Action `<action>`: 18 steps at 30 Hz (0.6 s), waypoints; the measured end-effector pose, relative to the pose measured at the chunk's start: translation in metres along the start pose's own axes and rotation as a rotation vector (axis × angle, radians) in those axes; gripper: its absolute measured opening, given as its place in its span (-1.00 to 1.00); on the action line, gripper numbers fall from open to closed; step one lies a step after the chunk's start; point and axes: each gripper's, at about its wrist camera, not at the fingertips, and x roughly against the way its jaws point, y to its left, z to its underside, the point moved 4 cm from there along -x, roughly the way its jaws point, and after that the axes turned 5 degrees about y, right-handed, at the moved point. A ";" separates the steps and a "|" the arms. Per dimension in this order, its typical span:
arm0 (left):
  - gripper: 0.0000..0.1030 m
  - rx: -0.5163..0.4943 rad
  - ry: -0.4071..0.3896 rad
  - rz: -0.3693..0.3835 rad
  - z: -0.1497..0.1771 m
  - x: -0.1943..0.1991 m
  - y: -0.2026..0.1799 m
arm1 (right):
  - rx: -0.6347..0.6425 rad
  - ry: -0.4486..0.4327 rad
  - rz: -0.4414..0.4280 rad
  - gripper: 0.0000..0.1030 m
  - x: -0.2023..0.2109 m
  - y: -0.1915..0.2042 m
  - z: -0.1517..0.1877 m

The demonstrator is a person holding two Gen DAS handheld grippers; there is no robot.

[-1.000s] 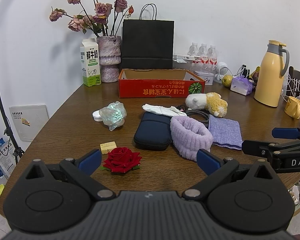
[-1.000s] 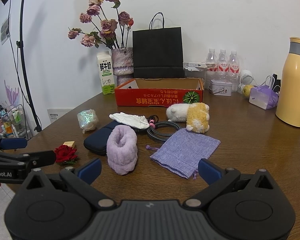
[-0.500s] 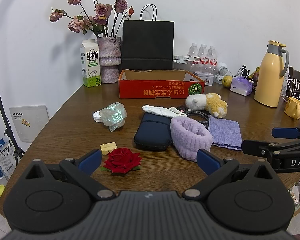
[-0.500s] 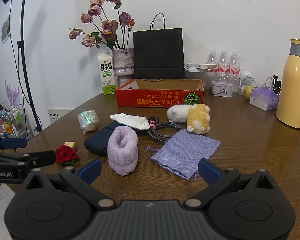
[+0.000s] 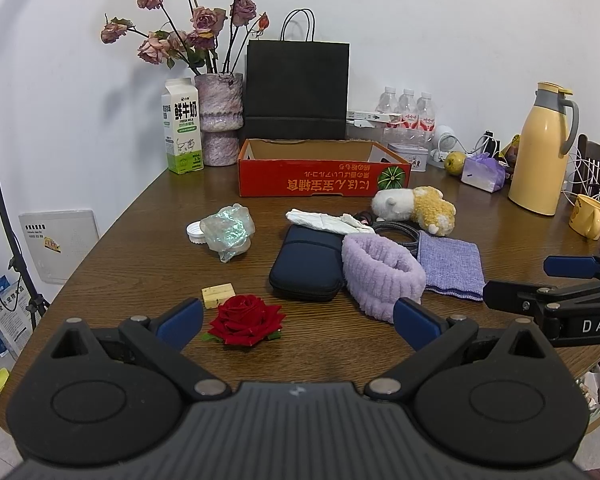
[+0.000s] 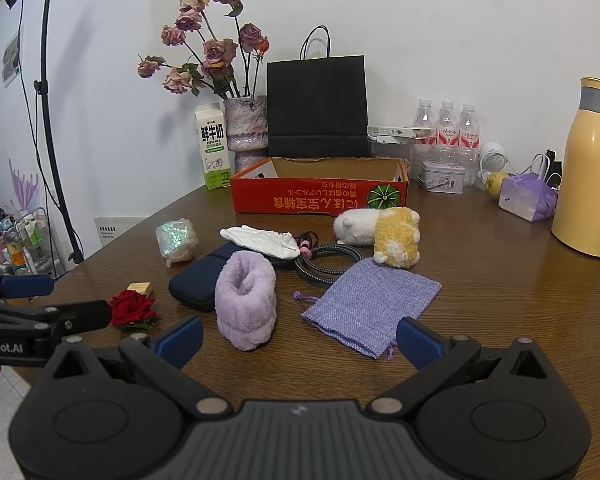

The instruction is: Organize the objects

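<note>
Left tongs [image 5: 298, 316] agape, navy case [image 5: 306, 262] lengthwise

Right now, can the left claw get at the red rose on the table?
Probably yes: the left claw is open, the red rose lies just ahead between its fingers, and nothing blocks it.

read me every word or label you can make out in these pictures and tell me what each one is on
"鲜牛奶" and "FRESH MILK": milk carton; its smaller print is too small to read.
"DAS", cut off by the frame edge: right hand-held gripper.
"nRobot.AI", cut off at its start: left hand-held gripper.
Yellow print on the red cardboard box: upside down, not reliably readable.
Water bottles and tin: labels too small.
</note>
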 end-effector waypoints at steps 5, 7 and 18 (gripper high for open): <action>1.00 0.000 0.000 0.000 0.000 0.000 0.000 | 0.000 0.000 0.000 1.00 0.000 0.000 0.000; 1.00 0.001 0.000 0.000 0.000 0.001 0.001 | 0.001 0.001 0.000 1.00 0.000 0.000 0.000; 1.00 0.012 0.007 -0.002 0.004 -0.001 0.005 | 0.007 0.006 0.000 1.00 -0.003 0.002 0.002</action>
